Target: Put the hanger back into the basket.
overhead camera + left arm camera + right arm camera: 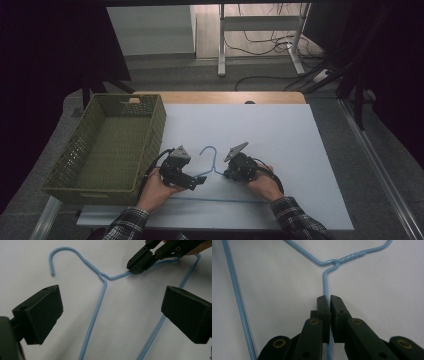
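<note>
A light-blue wire hanger [214, 161] lies flat on the white table top [285, 150], its hook pointing away from me. My right gripper [329, 298] is shut on one sloping shoulder wire of the hanger [325, 281], just below the twisted neck. In the left gripper view that right gripper [136, 267] pinches the wire at the upper right. My left gripper [111, 305] stands open, with its jaws wide apart on either side of the other shoulder wire of the hanger [98, 305]. From above, the left gripper [200, 180] and the right gripper [226, 175] sit close together at the hanger's neck.
A green woven basket [154, 145] stands at the table's left side, close to my left hand, with nothing visible in it. Beyond the table's wooden far edge [220, 97] are table legs and loose cables on the floor.
</note>
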